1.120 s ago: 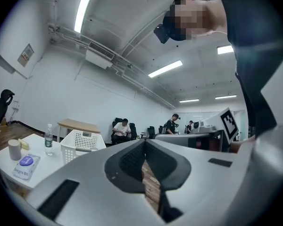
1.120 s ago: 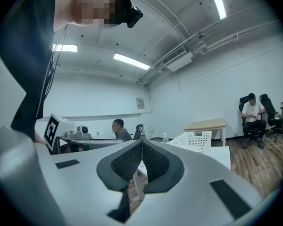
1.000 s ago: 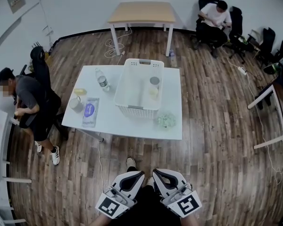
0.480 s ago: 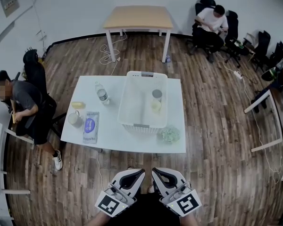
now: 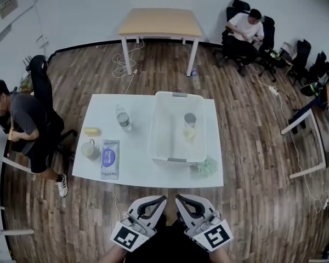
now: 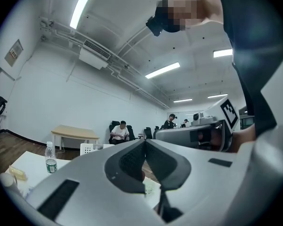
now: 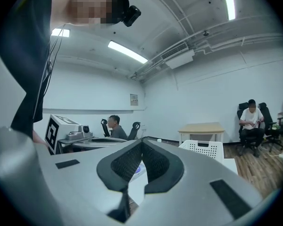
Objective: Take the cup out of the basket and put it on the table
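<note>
left gripper point(image 5: 158, 200) and right gripper point(image 5: 182, 200) both clenched, empty, short of table point(image 5: 132, 171); cup point(image 5: 190, 119) upright in basket point(image 5: 155, 126), right side, far ahead; right gripper nearer.

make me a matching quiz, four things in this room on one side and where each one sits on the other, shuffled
Things:
1. water bottle
2. blue-and-white packet
3. green bundle
4. wood-topped table

Places:
A. on its own at the far end of the room
B. near right corner of the white table, just outside the basket
C. standing upright to the left of the basket
D. lying flat by the white table's near left edge

Pairs: 1-C, 2-D, 3-B, 4-A
</note>
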The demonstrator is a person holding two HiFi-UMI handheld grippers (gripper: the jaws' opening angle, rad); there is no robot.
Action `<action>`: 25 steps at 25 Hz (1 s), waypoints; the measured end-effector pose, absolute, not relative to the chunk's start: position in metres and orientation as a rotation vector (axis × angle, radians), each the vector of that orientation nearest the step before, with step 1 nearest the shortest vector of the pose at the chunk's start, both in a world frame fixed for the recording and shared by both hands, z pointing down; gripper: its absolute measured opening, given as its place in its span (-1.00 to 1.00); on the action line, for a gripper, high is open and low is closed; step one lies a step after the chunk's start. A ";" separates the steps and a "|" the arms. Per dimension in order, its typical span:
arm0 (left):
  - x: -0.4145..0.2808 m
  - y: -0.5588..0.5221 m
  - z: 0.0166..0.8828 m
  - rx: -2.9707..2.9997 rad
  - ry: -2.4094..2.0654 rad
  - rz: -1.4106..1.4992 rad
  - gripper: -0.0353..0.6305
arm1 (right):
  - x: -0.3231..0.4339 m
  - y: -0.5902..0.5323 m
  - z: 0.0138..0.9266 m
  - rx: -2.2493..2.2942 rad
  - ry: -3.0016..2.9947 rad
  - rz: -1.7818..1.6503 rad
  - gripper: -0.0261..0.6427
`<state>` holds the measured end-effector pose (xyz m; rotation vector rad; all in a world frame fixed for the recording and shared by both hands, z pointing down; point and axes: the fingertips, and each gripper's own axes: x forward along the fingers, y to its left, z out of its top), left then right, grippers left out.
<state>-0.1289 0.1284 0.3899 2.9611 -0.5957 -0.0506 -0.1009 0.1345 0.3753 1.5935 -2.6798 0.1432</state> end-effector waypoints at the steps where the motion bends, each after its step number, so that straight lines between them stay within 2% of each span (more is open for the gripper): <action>1: -0.132 0.124 0.391 2.959 -0.591 -0.051 -0.87 | -0.102 0.131 0.376 1.603 -2.671 0.146 -0.85; 12: -0.142 0.084 0.400 2.921 -0.573 -0.038 -0.87 | -0.091 0.106 0.386 1.635 -2.567 0.240 -0.85; 25: -0.095 0.052 0.397 2.996 -0.532 0.045 -0.87 | -0.057 0.065 0.385 1.654 -2.604 0.233 -0.85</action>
